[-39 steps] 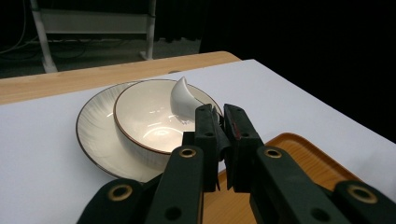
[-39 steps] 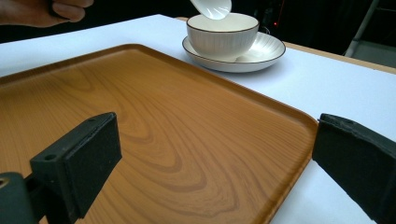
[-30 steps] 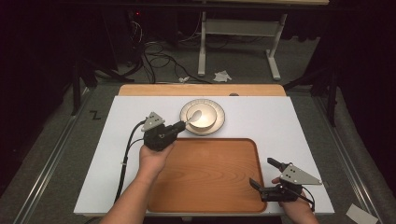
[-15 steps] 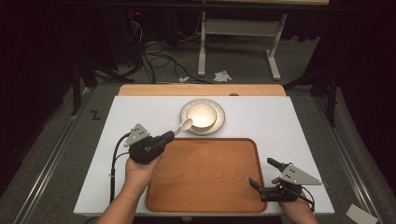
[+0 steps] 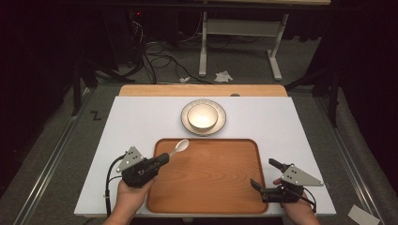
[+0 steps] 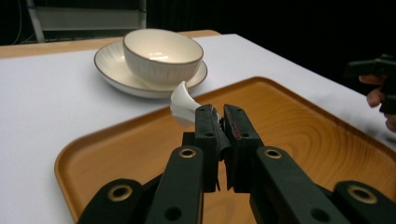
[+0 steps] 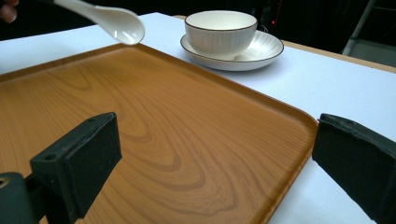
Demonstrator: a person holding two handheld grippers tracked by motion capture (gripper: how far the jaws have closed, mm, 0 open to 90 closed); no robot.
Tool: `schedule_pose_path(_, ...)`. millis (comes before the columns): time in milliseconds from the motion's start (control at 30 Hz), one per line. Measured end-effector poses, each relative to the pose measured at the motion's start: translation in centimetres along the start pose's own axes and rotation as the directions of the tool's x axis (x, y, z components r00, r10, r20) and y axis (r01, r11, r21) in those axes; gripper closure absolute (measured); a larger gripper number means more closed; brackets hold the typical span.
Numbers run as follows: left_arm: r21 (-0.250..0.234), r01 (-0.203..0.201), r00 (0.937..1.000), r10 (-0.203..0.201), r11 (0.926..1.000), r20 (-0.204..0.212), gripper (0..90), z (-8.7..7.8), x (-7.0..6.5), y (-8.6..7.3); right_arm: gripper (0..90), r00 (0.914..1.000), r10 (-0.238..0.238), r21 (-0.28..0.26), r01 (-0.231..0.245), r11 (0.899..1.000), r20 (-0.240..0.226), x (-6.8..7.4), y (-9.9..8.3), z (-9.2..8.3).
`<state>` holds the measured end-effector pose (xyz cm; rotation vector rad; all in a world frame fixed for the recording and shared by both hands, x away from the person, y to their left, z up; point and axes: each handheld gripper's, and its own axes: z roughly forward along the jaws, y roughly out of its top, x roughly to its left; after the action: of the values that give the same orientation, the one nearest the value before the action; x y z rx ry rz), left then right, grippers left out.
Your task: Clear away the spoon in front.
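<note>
While its jaws clamp a white spoon's handle, the left gripper point(image 5: 162, 160) hovers at the wooden tray's point(image 5: 206, 187) left edge.
Spoon point(image 5: 179, 147) bowl hangs over the tray's far-left corner. Beyond the tray, a bowl point(image 5: 202, 116) sits on a saucer point(image 5: 222, 118). Right gripper point(image 5: 266, 176), jaws wide, rests at the tray's near-right corner on the white desk point(image 5: 136, 122).

Left gripper point(image 5: 164, 158) held low at the near left, jaws pinched tight on a white spoon point(image 5: 178, 148), pointing forward and right. Left hand point(image 5: 129, 196) wrapped round its rear, forearm entering from below. Right gripper point(image 5: 267, 174) at the near right, jaws spread wide, gripped by the right hand point(image 5: 295, 208).
</note>
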<state>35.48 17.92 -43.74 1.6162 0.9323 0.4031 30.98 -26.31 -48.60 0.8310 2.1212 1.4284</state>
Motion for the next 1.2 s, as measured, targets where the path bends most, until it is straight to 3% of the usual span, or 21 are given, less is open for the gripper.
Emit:
schedule_pose_path(200, 0.014, -0.028, 0.9996, 0.028, 0.9995, -0.004, 85.7, -1.7, -0.8, -1.7, 2.5, 1.0, -0.001, 0.004, 0.001, 1.0, 0.002, 0.0, 0.0, 0.0)
schedule_pose_path(533, 0.058, -0.017, 0.9997, 0.015, 0.9982, 0.019, 85.7, -3.4, -1.2, -5.1, 2.5, 1.0, 0.001, 0.004, -0.001, 1.0, 0.004, 0.0, 0.0, 0.0)
schedule_pose_path(733, 0.072, 0.009, 0.9992, -0.012, 0.9974, 0.039, 85.6, -3.5, -1.7, -7.2, 2.4, 1.0, -0.002, 0.008, 0.002, 1.0, 0.007, 0.1, 0.0, 0.1)
schedule_pose_path(1000, 0.063, 0.006, 0.9973, -0.011, 0.998, 0.073, 85.0, -3.2, -2.1, -8.0, 2.5, 0.9999, 0.01, 0.013, -0.01, 1.0, 0.013, 0.1, 0.0, 0.1)
schedule_pose_path(1200, 0.068, 0.01, 0.9976, -0.015, 0.9977, 0.068, 81.6, -2.8, -2.0, -8.2, 2.5, 0.9998, 0.009, 0.018, -0.009, 1.0, 0.016, 0.0, 0.0, 0.2)
